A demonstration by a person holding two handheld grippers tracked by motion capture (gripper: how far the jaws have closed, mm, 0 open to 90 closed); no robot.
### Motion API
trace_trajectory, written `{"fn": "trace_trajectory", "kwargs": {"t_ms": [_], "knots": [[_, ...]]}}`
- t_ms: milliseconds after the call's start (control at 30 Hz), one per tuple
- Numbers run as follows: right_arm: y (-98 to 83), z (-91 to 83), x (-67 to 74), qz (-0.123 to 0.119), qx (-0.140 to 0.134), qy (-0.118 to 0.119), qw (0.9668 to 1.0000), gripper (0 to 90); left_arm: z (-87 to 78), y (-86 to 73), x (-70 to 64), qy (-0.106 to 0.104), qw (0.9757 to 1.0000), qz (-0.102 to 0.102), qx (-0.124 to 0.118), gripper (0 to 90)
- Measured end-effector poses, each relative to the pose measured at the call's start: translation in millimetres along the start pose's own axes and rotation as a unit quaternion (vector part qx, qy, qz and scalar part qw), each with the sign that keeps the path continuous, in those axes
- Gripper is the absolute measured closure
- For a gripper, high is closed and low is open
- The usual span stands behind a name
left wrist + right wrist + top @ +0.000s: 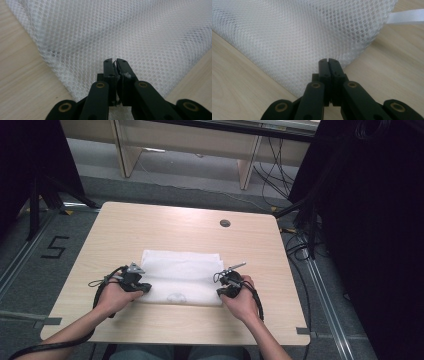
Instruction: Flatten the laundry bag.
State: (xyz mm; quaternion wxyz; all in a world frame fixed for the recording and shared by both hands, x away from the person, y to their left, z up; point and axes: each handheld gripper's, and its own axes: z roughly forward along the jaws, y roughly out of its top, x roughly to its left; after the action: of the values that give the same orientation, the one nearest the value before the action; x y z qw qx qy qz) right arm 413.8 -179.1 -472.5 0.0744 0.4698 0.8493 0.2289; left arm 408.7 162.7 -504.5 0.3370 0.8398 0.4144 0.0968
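A white mesh cloth (180, 277) lies folded flat on the wooden table (175, 225), near the front edge. My left gripper (145, 287) sits at the cloth's near left corner. In the left gripper view its jaws (115, 61) are pressed together over the mesh (112, 30), with a sliver of white caught between them. My right gripper (220, 292) sits at the near right corner. In the right gripper view its jaws (328, 60) are closed on the edge of the mesh (299, 32). A person's hand holds each gripper.
A white strap (407, 16) runs off the cloth's far side onto the bare wood. A round cable hole (225, 223) sits toward the back right of the table. Black stands and cables line the floor at both sides.
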Motion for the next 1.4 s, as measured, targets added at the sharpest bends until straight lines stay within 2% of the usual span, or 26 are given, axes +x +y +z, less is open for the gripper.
{"fn": "trace_trajectory", "kwargs": {"t_ms": [33, 67, 100, 133, 233, 267, 300, 333, 400, 467, 533, 567, 600, 633, 667, 700, 733, 833, 933, 967, 1000, 1167, 1233, 1267, 1333, 1400], "knots": [[-3.5, -2.1, -3.8, 0.001, -0.002, 0.0, 1.0, 90.0, 3.2, 0.8, -5.8, -0.001, 1.0, -0.002, -0.008, 85.6], [-5.0, -3.7, -5.6, -0.002, 0.0, -0.002, 1.0, 90.0, 2.7, 1.8, -6.8, -0.006, 1.0, 0.008, -0.001, 85.5], [-6.1, -4.9, -6.2, 0.002, 0.002, -0.005, 1.0, 90.0, 4.4, 2.2, -9.7, -0.008, 0.9999, 0.009, -0.004, 85.5], [-8.0, -5.6, -8.7, -0.009, 0.0, -0.009, 0.9999, 90.0, 5.1, 2.9, -12.6, -0.01, 0.9998, 0.017, -0.002, 85.3], [-12.0, -10.4, -12.0, -0.011, 0.002, -0.011, 0.9999, 90.0, 7.5, 3.6, -18.0, -0.017, 0.9996, 0.02, -0.005, 85.3], [-16.8, -16.0, -11.7, 0.013, 0.017, -0.008, 0.9997, 90.0, 8.6, 4.4, -21.3, -0.019, 0.9994, 0.029, -0.006, 85.2], [-16.8, -16.0, -11.7, 0.013, 0.017, -0.008, 0.9997, 90.0, 8.6, 4.4, -21.3, -0.019, 0.9994, 0.029, -0.006, 85.2], [-19.7, -15.2, -15.3, -0.003, 0.008, -0.012, 0.9999, 90.0, 9.7, 4.8, -24.5, -0.024, 0.9992, 0.031, -0.007, 85.2], [-27.0, -18.7, -17.0, 0.007, 0.015, -0.011, 0.9998, 90.0, 11.8, 4.6, -29.7, -0.027, 0.9991, 0.032, -0.011, 85.1], [-32.6, -22.3, -18.5, 0.015, 0.017, -0.008, 0.9997, 90.0, 11.3, 5.2, -33.3, -0.029, 0.9985, 0.047, -0.006, 84.8], [-33.3, -24.5, -18.6, 0.019, 0.014, -0.008, 0.9997, 86.8, 12.1, 5.1, -34.3, -0.028, 0.9987, 0.043, -0.008, 83.3], [-33.3, -24.5, -18.6, 0.019, 0.014, -0.008, 0.9997, 86.8, 10.8, 5.3, -33.4, -0.03, 0.9981, 0.054, -0.007, 83.3], [-30.9, -29.0, -18.3, 0.025, -0.004, -0.009, 0.9997, 82.5, 11.2, 4.9, -33.7, -0.03, 0.9987, 0.04, -0.013, 83.0], [-28.7, -32.0, -19.1, 0.016, -0.015, -0.012, 0.9997, 81.4, 7.8, 5.6, -32.0, -0.032, 0.9984, 0.045, -0.015, 83.1], [-24.9, -36.6, -18.2, 0.023, -0.025, -0.013, 0.9994, 79.9, 7.9, 5.5, -33.0, -0.025, 0.9987, 0.036, -0.024, 83.2], [-24.9, -36.6, -18.2, 0.023, -0.025, -0.013, 0.9994, 79.9, 7.9, 5.5, -33.0, -0.025, 0.9987, 0.036, -0.024, 83.2], [-17.6, -43.3, -18.3, 0.024, -0.054, -0.017, 0.9981, 75.8, 5.5, 7.2, -34.7, -0.029, 0.998, 0.045, -0.033, 83.0], [-8.9, -46.0, -19.6, 0.02, -0.068, -0.02, 0.9973, 72.9, 5.0, 8.2, -39.6, -0.032, 0.9976, 0.047, -0.04, 81.1], [4.8, -39.5, -20.0, 0.01, -0.087, -0.023, 0.9959, 67.1, 4.9, 8.4, -50.5, -0.052, 0.9954, 0.068, -0.043, 78.9], [14.4, -33.3, -20.2, 0.003, -0.082, -0.014, 0.9965, 65.3, 6.3, 7.5, -56.4, -0.061, 0.9943, 0.075, -0.045, 76.9], [14.4, -33.3, -20.2, 0.003, -0.082, -0.014, 0.9965, 65.3, 6.3, 7.5, -56.4, -0.061, 0.9943, 0.075, -0.045, 76.2], [38.4, -10.4, -13.9, -0.005, -0.084, -0.006, 0.9965, 62.4, 10.3, 5.1, -66.7, -0.077, 0.99, 0.107, -0.051, 73.6], [46.7, -2.4, -10.2, -0.005, -0.075, 0.0, 0.9972, 60.1, 11.4, 4.7, -68.6, -0.083, 0.9897, 0.105, -0.052, 72.3], [54.6, 7.5, -8.4, -0.017, -0.077, 0.003, 0.9969, 58.9, 11.7, 4.8, -69.2, -0.087, 0.9885, 0.11, -0.056, 71.4], [57.0, 10.4, -6.5, -0.012, -0.075, 0.002, 0.9971, 58.1, 11.7, 4.3, -69.3, -0.084, 0.989, 0.11, -0.051, 71.3], [65.0, 22.8, -2.8, -0.021, -0.073, -0.005, 0.9971, 54.2, 12.8, 3.7, -69.8, -0.091, 0.9887, 0.106, -0.056, 71.1]]}}
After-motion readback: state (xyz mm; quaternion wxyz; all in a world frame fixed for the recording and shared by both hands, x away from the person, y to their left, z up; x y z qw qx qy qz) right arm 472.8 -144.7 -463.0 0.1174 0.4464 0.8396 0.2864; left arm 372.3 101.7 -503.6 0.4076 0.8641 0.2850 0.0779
